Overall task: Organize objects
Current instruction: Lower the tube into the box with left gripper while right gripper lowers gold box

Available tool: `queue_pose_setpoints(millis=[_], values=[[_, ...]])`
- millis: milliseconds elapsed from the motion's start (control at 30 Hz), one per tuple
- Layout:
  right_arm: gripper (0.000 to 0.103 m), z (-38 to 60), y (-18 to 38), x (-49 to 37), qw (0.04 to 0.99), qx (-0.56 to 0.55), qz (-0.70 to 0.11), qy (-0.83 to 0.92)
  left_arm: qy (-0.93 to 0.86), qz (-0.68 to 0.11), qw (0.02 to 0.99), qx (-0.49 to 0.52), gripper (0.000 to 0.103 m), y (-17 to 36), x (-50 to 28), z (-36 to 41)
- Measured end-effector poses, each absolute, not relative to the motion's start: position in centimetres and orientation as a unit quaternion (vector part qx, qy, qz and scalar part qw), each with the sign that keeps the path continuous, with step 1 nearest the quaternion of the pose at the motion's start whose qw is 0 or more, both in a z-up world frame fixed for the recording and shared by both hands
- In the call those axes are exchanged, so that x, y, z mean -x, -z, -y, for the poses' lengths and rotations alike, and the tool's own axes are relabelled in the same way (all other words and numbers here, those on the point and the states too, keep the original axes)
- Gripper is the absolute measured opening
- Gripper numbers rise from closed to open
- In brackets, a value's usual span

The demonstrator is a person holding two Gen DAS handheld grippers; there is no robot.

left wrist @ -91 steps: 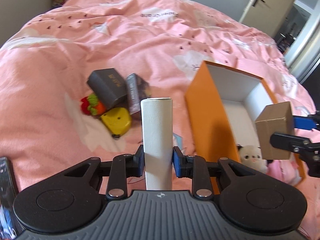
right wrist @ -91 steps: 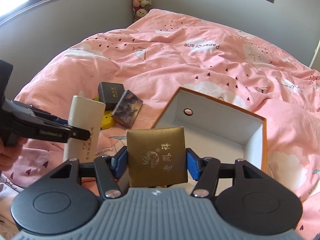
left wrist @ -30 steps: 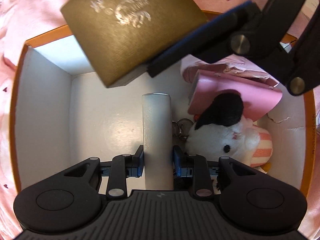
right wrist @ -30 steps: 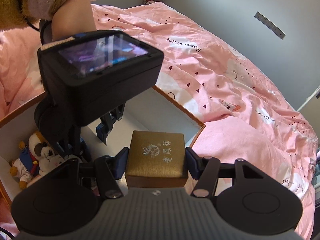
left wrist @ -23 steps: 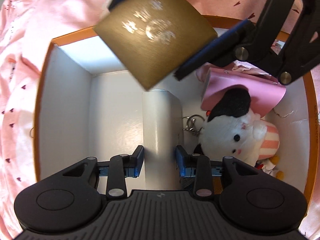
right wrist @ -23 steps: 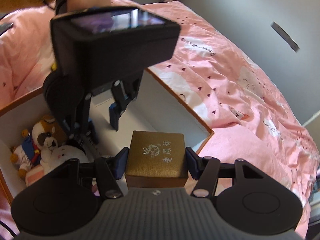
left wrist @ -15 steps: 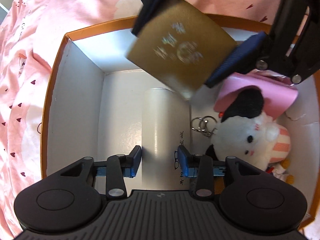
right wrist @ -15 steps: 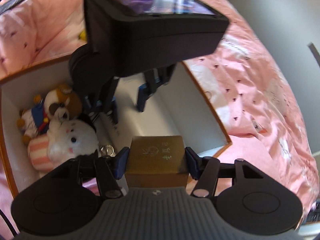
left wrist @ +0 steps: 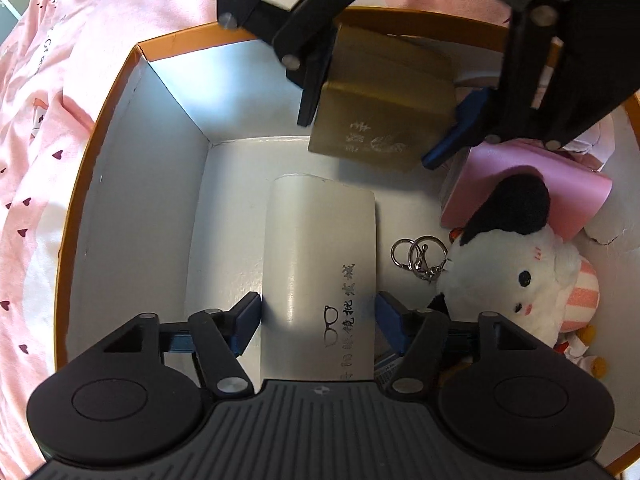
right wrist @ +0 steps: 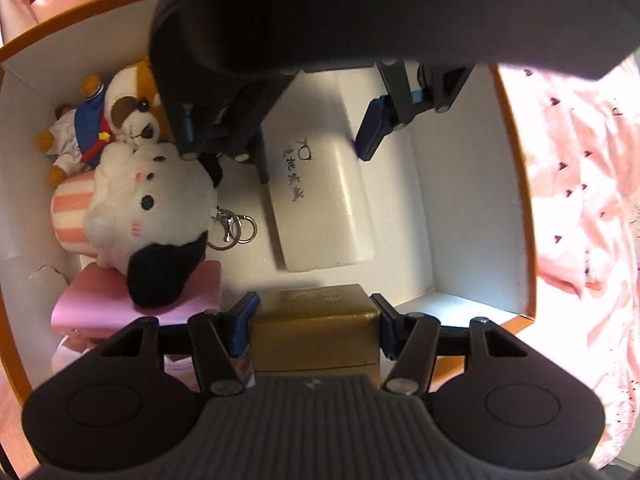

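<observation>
An orange box with white inside (left wrist: pixel 132 128) (right wrist: pixel 516 168) lies on the pink bed. A white glasses case (left wrist: pixel 320 264) (right wrist: pixel 324 208) lies flat on the box floor. My left gripper (left wrist: pixel 318 312) (right wrist: pixel 316 132) is open, its fingers just clear of the case's sides. My right gripper (right wrist: pixel 314 320) (left wrist: pixel 380 120) is shut on a gold box (right wrist: pixel 314 328) (left wrist: pixel 384 120) and holds it inside the orange box near the far wall.
A white plush cat with a key ring (left wrist: pixel 516 276) (right wrist: pixel 148 204), a pink box (left wrist: pixel 528 188) (right wrist: pixel 136 304) and a dog plush (right wrist: pixel 120 116) fill the other side of the box. Pink bedding (left wrist: pixel 44 120) surrounds it.
The left gripper lowered the white case onto the box floor and opened off it. The right gripper brought the gold box down into the orange box.
</observation>
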State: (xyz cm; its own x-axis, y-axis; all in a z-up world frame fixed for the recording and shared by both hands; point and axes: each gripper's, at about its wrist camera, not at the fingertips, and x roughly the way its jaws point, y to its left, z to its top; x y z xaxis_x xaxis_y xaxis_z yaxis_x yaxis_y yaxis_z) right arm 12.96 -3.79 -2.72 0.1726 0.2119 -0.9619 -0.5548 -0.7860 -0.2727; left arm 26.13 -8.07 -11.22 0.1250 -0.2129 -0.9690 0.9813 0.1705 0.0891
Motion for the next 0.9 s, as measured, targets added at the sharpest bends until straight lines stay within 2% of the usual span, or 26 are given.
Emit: queue_pose_setpoints(millis=[233,400,833,900], values=[[0.062,3.0,3.9,-13.5,0.284,0.712,-0.151,-0.624,0.487,-0.455,0.611,-0.427,0.074,11.5,-26.9,6.6],[0.069,2.7,4.3,-14.2,0.290,0.711,-0.175,-0.616,0.487,-0.469,0.595,-0.434,0.077,11.8,-27.6,5.9],[0.069,3.1,2.7,-15.1,0.304,0.669,-0.201,-0.647,0.498,-0.479,0.590,-0.417,0.077,11.4,-29.7,3.6],[0.065,3.2,2.7,-15.3,0.300,0.666,-0.207,-0.650,0.497,-0.488,0.588,-0.411,0.075,11.5,-30.3,3.3]])
